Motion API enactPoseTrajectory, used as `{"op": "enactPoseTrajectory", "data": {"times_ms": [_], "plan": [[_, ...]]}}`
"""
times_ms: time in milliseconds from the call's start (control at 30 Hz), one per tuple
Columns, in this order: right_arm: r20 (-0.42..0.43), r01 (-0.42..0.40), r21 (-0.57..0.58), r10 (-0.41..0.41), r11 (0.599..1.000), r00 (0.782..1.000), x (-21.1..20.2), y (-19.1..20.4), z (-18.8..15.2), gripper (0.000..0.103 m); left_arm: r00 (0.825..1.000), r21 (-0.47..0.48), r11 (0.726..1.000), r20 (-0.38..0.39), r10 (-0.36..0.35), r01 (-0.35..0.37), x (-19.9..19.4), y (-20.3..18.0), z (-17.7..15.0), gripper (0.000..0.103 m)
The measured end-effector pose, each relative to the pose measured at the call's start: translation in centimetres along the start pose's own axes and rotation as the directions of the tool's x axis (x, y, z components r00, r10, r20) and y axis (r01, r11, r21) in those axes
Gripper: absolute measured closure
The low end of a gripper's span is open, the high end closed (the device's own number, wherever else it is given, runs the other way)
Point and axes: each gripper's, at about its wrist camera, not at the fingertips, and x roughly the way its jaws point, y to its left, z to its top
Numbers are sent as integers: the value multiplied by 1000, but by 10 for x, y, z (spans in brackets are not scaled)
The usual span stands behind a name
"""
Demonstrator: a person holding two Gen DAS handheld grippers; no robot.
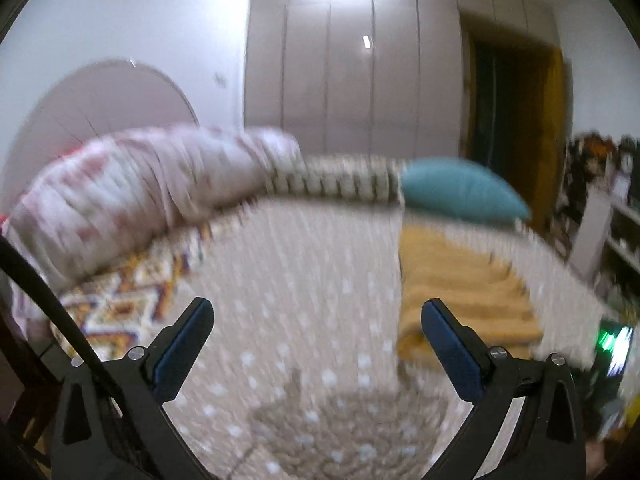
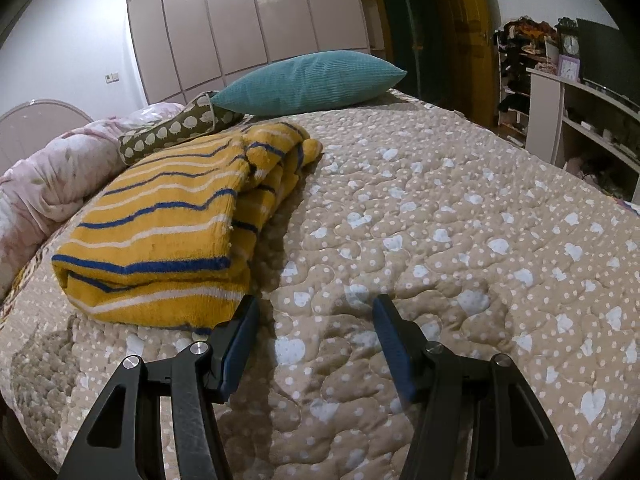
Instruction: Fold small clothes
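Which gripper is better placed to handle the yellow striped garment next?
Right, probably. The right gripper is open and empty, one finger beside the near corner of the yellow striped garment. The left gripper, also open and empty, sits farther back in a blurred view.

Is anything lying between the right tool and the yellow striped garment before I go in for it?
Nothing visible does. The right tool stands open and empty above the quilted bedspread, and the folded yellow striped garment lies just ahead to its left, with only bare quilt between. The teal pillow sits well behind it.
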Motion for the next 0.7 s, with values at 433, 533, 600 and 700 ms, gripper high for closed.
{"op": "enactPoseTrajectory", "data": {"times_ms": [433,533,600,700], "plan": [[-10,12,-23,-12,1000,1000,-1,3,-2,39,977,40,992,-185,-107,116,11,-30,17,0],[-30,20,-46,-22,999,999,-1,6,-1,38,973,96,994,-227,-36,59,16,-31,-7,0],[-86,65,-83,-72,994,994,-4,12,6,38,970,121,992,-244,-16,46,21,-29,-17,0],[-22,61,-79,-63,995,998,-33,24,22,38,965,105,994,-264,-3,32,25,-20,-23,0]]}}
